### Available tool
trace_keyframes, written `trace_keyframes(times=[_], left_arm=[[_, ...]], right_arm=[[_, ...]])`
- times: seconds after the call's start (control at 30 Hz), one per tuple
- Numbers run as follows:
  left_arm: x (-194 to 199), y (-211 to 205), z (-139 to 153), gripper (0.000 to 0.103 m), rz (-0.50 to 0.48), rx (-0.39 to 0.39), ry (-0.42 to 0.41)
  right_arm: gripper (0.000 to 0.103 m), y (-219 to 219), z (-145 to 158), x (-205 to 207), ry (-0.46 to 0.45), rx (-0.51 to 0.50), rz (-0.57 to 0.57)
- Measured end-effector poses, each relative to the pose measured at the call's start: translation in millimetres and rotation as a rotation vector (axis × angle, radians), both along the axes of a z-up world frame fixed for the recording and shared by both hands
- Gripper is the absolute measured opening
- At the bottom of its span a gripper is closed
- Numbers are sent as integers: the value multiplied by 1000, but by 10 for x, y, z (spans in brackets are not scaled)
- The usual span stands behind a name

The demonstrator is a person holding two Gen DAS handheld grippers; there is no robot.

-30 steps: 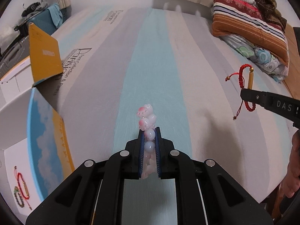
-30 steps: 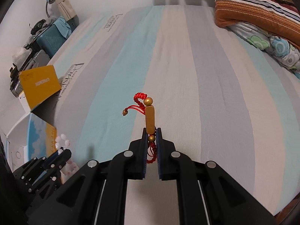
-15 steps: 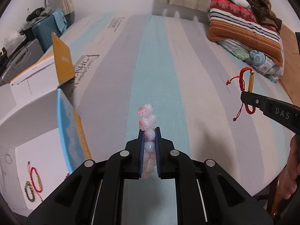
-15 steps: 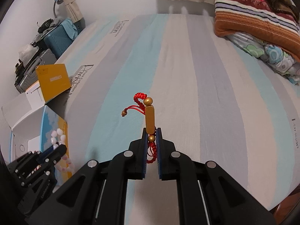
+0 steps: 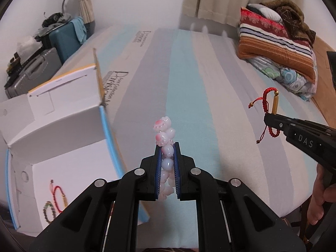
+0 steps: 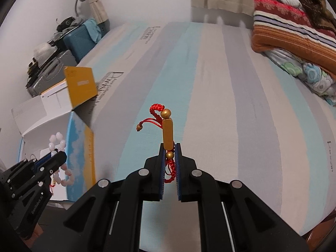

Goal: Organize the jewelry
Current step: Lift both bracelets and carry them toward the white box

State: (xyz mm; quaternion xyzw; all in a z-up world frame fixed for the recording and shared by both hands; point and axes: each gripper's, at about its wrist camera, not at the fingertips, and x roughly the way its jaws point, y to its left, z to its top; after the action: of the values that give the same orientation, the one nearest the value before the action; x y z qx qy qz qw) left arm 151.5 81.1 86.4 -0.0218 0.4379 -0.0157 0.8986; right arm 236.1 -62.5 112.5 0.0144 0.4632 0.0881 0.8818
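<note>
My left gripper (image 5: 167, 147) clamps the pink bead bracelet (image 5: 164, 140) beside the open box (image 5: 63, 138); my right gripper (image 6: 169, 147) grasps the red cord bracelet (image 6: 167, 134), gold tube upright, lower loops hidden between pads

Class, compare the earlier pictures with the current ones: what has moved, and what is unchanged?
Both tongs have swung toward the open white box, which now fills more of each view. Unchanged: the left tongs stay clamped on the pink bead bracelet, the right tongs on the red cord bracelet.
</note>
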Motion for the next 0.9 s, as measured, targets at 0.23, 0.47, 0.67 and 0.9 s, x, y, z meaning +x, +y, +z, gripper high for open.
trace_keyframes(times=[0.23, 0.47, 0.67, 0.9], left_arm=[[-105, 286, 201, 10, 43, 2, -27], [-214, 620, 317, 10, 87, 12, -39], [-346, 940, 349, 10, 131, 18, -39], [-508, 1373, 342, 10, 191, 19, -31]], right_arm=[[8, 328, 67, -66, -12, -2, 47], [8, 678, 106, -139, -20, 6, 104], [8, 1090, 151, -205, -37, -6, 163], [8, 1579, 200, -313, -53, -4, 230]])
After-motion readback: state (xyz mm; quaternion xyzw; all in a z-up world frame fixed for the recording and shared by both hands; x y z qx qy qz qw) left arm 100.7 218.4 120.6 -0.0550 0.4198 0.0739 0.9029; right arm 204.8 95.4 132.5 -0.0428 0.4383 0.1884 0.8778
